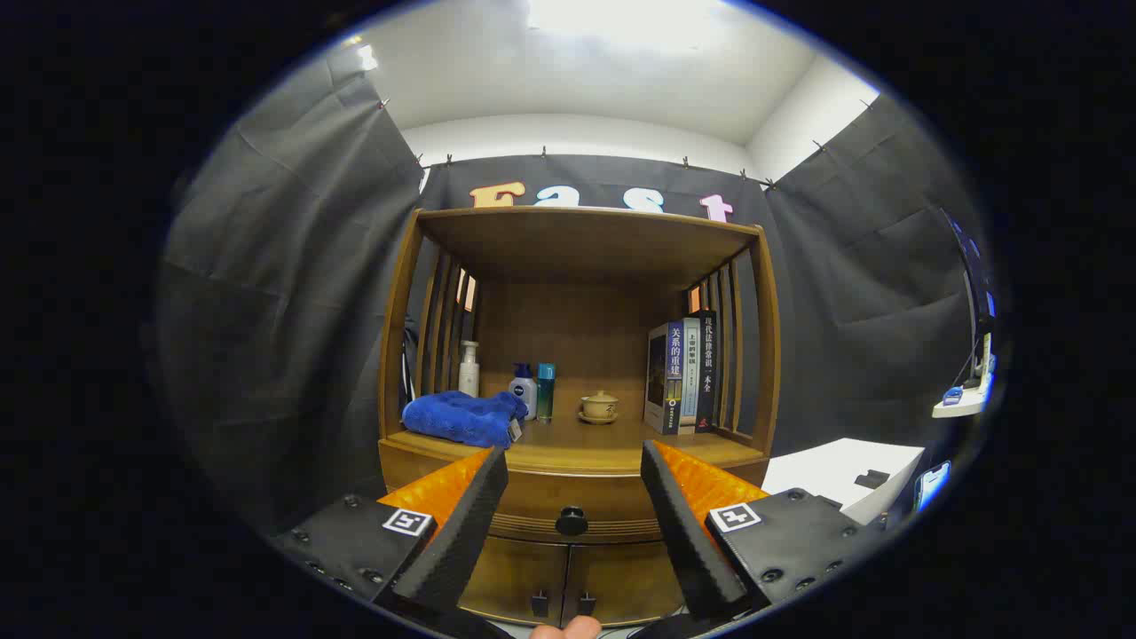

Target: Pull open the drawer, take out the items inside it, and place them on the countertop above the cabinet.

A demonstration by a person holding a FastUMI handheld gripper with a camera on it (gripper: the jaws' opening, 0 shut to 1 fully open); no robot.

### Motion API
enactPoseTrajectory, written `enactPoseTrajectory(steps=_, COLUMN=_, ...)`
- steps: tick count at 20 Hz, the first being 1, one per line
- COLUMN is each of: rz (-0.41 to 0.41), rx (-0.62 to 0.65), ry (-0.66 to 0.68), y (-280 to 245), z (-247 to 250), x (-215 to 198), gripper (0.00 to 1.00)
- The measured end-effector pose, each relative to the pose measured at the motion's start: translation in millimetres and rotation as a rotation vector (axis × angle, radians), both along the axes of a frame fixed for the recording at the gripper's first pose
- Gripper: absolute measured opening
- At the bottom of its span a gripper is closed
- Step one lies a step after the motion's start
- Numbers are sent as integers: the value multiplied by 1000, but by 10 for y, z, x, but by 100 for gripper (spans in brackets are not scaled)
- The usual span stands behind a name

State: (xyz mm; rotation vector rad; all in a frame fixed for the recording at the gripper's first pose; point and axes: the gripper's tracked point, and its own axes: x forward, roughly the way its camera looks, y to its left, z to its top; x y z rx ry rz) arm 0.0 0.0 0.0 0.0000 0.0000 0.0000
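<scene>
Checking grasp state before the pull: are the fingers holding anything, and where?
Nothing held. The gripper is open, its fingers apart, with the drawer knob ahead between them, untouched.

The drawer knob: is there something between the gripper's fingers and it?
Nothing visible stands in the way. The gripper is open, and the drawer knob sits in the gap between its two fingers, a little ahead of them, on the closed drawer below the countertop.

Tongs held level and spread wide, nothing between them.
Both fingers reach forward with a broad gap, tips free of any contact. A fingertip of the person's hand shows just below the tongs, at their base.
</scene>
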Motion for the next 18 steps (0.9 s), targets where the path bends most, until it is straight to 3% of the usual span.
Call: enactPoseTrajectory(steps=18, rz=9, rx=-7, ry=-7, y=43, z=36, x=-10, gripper=98)
